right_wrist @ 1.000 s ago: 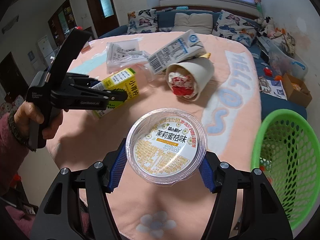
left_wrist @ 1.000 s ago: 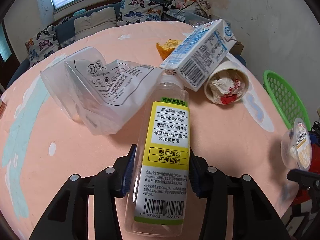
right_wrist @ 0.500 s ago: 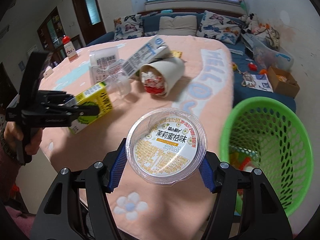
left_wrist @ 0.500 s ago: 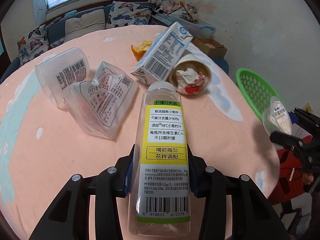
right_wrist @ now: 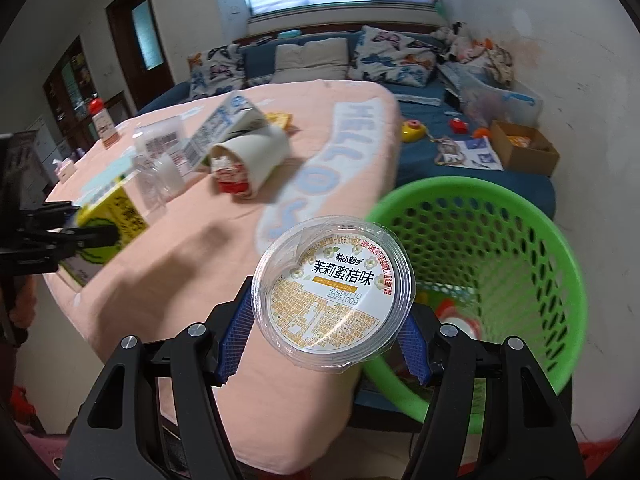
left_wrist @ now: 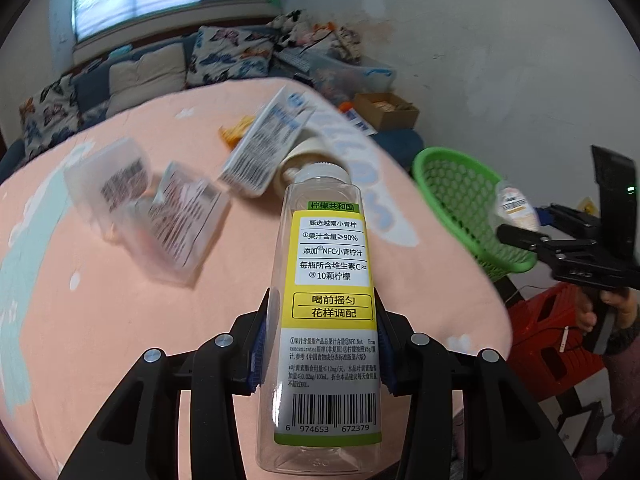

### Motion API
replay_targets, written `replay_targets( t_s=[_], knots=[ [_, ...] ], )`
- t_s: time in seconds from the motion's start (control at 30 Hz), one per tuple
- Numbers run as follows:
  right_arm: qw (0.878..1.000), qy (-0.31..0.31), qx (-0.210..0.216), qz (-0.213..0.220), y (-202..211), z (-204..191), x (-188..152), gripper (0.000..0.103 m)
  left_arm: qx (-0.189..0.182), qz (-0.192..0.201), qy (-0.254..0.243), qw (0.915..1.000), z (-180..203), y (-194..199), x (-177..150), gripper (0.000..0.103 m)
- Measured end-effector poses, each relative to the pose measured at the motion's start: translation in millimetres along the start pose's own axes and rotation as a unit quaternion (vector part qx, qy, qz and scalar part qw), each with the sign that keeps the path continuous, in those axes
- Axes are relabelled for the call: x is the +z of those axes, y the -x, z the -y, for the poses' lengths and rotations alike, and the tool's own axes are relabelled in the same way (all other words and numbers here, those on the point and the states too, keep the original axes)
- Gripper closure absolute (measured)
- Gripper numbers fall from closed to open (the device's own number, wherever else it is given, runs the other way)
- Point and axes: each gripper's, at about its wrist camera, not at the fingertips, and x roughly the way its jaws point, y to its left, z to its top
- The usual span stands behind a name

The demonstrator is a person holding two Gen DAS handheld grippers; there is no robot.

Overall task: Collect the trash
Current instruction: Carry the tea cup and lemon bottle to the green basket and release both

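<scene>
My left gripper (left_wrist: 320,344) is shut on a clear plastic bottle (left_wrist: 328,300) with a yellow label, held above the pink table (left_wrist: 120,320). My right gripper (right_wrist: 326,336) is shut on a clear round jelly cup (right_wrist: 334,294), held at the near rim of the green basket (right_wrist: 520,264), which stands beside the table. In the left wrist view the basket (left_wrist: 464,200) is at the right, with the right gripper (left_wrist: 532,232) and cup (left_wrist: 516,208) over it. The left gripper and bottle (right_wrist: 108,236) show at the left of the right wrist view.
On the table lie a blue-white milk carton (left_wrist: 268,144), a paper cup (right_wrist: 252,160) stuffed with wrappers, crumpled clear plastic packaging (left_wrist: 160,208) and an orange peel (left_wrist: 236,134). A sofa (right_wrist: 320,60) is behind. A red stool (left_wrist: 556,336) stands by the basket.
Both grippers have swung right toward the basket. The bottle has risen off the table. The cup has moved from over the table to the basket's rim.
</scene>
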Motion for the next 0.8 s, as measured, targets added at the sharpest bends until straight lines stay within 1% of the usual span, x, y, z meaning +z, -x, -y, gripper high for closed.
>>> replay_targets(
  t_s=[0.17,0.4,0.5,0.6,0.8],
  knots=[
    [1.0,-0.021,-0.019,0.005,6.8,25.4,-3.4,0.038,-0.02,0.01,-0.02,0.9995,25.5,-3.0,21.4,0.061],
    [0.998,-0.041,-0.046,0.002,10.0,58.6,-10.4,0.038,-0.041,0.011,-0.051,0.9978,62.6,-18.7,51.8,0.061],
    [0.997,-0.05,-0.057,-0.001,12.1,74.3,-12.4,0.038,-0.056,0.006,-0.06,0.9966,80.9,-29.4,68.4,0.061],
    [0.996,-0.055,-0.068,-0.002,13.5,86.1,-13.2,0.038,-0.056,0.005,-0.073,0.9958,95.2,-36.7,79.6,0.061],
    [0.994,-0.075,-0.082,-0.007,11.5,109.8,-19.2,0.038,-0.069,0.003,-0.093,0.9932,127.3,-55.1,101.8,0.061]
  ],
)
